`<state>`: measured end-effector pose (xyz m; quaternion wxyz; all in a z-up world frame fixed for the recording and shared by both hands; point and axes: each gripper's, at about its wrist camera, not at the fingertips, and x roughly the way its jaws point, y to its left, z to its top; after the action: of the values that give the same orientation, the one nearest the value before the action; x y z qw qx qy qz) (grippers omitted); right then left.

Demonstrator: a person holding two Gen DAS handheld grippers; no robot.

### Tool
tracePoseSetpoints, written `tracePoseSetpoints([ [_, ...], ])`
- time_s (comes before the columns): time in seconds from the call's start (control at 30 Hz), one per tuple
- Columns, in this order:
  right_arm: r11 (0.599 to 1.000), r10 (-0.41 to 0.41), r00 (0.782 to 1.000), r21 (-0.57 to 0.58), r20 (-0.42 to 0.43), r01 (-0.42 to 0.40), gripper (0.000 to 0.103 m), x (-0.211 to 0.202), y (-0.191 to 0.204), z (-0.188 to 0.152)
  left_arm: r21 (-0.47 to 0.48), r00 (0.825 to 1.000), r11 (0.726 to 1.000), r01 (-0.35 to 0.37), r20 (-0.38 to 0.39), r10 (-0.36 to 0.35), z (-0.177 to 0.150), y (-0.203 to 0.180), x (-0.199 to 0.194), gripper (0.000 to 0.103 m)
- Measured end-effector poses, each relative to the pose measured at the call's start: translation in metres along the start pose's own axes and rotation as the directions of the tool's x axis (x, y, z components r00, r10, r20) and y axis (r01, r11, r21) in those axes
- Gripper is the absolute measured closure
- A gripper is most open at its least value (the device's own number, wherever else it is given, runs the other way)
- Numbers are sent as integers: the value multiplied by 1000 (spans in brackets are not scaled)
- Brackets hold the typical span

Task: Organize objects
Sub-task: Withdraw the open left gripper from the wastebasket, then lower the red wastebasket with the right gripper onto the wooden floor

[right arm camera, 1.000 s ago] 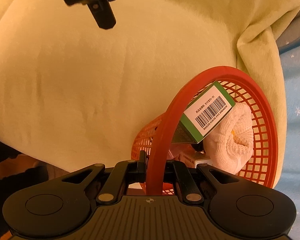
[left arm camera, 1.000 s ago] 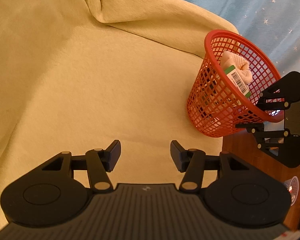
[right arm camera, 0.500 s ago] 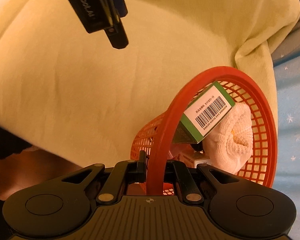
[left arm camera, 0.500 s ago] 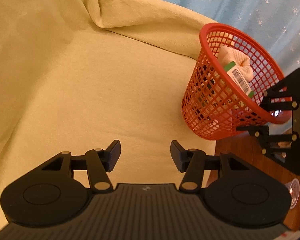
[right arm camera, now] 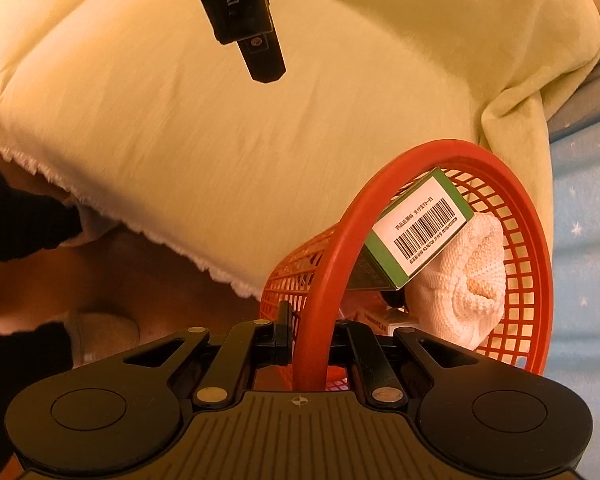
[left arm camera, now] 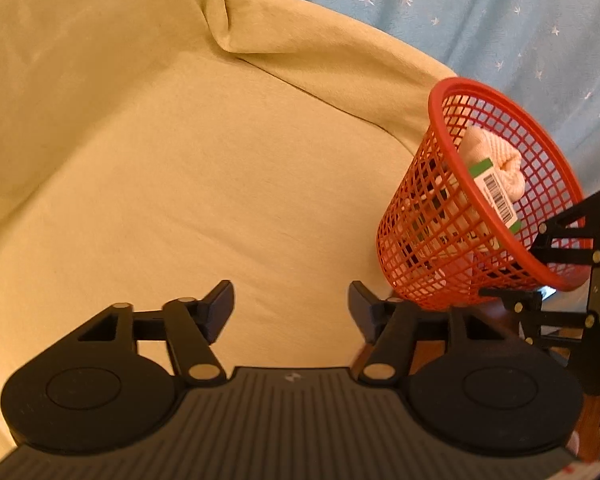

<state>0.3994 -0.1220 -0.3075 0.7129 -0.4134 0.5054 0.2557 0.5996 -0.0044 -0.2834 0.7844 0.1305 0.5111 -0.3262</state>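
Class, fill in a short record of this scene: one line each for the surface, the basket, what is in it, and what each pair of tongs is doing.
Surface: yellow blanket, nothing lying on the part in view.
Basket: red mesh basket, tilted, at the blanket's edge.
Contents: green box with a barcode, leaning on a white knitted cloth; more boxes below, unclear.
Right tongs: shut on the basket's rim.
Left tongs: open, holding nothing, jaws have just been opening, above the blanket.
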Motion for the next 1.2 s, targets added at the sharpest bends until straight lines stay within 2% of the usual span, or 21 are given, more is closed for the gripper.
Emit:
tracePoseSetpoints([
  [0.07, 1000, 0, 1000, 9, -7, 0, 99, -4, 7, -13, -18, 1000, 1000, -13, -1, 13, -7, -16, -4, 39],
  [0.2, 999, 9, 1000, 43, -24, -8, 99, -6, 20, -30, -49, 1000, 999, -21, -10, 21, -17, -37, -7, 26],
  [0.23, 999, 12, 999, 53, -30, -10, 99, -5, 25, -33, -51, 1000, 998, -25, -12, 25, -20, -40, -7, 21],
  [0.43, 994, 8, 998, 112, -66, 0, 99, -1, 46, -43, -70, 999, 997, -34, -33, 32, -42, -48, -4, 9],
  [0.9, 989, -7, 995, 146, -95, 21, 99, 27, 93, -61, -57, 1000, 998, -9, -29, 8, -107, -43, -1, 7],
  [1.2, 997, 18, 998, 74, -67, -14, 99, 80, 103, -105, -77, 998, 997, -27, -51, 23, -126, -63, 29, 7],
])
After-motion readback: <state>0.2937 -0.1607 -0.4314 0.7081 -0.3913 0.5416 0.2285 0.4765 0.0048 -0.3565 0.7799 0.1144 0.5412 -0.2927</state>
